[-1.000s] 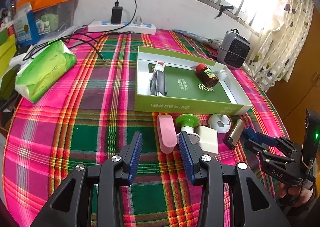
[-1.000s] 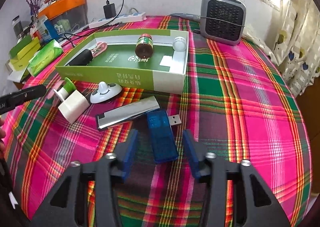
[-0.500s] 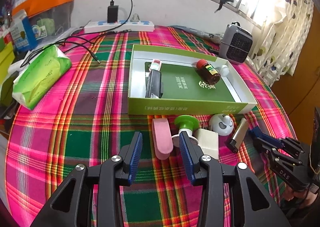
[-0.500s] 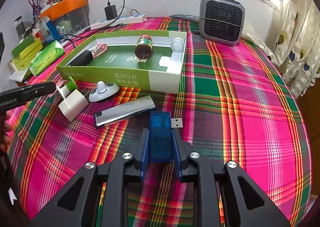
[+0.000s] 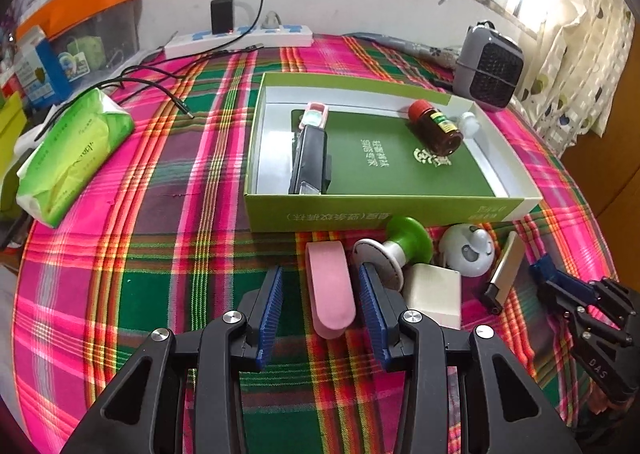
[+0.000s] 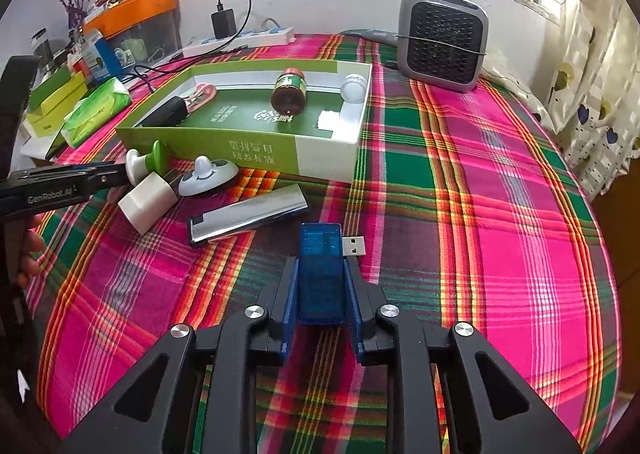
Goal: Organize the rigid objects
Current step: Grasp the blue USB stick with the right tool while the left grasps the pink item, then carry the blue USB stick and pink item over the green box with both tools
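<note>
We hold the right gripper clamped on the blue USB device, low over the plaid tablecloth beside the silver bar. We hold the left gripper spread wide, its jaws straddling the pink case without touching it, near the green box.

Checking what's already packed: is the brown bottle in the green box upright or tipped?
Tipped. The brown bottle lies on its side inside the green box.
</note>
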Tool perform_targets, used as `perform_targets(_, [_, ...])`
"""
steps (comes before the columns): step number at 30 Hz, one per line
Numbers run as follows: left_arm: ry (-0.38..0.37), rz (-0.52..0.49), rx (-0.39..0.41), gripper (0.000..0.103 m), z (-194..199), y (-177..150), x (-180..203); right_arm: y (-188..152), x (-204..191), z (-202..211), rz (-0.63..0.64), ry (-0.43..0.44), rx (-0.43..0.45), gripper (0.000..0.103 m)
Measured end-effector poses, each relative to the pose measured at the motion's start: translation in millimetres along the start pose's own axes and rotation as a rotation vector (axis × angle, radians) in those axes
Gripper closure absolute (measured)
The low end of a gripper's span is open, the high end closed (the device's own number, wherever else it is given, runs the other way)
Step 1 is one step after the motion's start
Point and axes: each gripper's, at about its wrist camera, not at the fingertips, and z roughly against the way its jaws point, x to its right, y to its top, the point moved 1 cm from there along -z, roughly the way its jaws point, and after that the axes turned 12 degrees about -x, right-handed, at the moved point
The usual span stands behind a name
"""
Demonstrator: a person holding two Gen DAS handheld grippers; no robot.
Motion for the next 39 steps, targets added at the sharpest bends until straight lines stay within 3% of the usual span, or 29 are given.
perform_targets(14, [0.013,-0.002,0.01,0.067,-4.4,2.8,-2.7,0.1,0.3,-0.3,-0.003,0.002,-0.001,0.08])
perform_targets(26, [0.028,0.021,0.018,0.086,-3.4,1.2,-9.1,0.2,0.2,-0.3,-0.002,0.0,-0.002,0.08])
perform_targets(39, [0.025,0.023,0.019,0.086,-2.8,0.2,-10.5,0.5,0.2,-0.5,0.0,-0.001,-0.003,0.08])
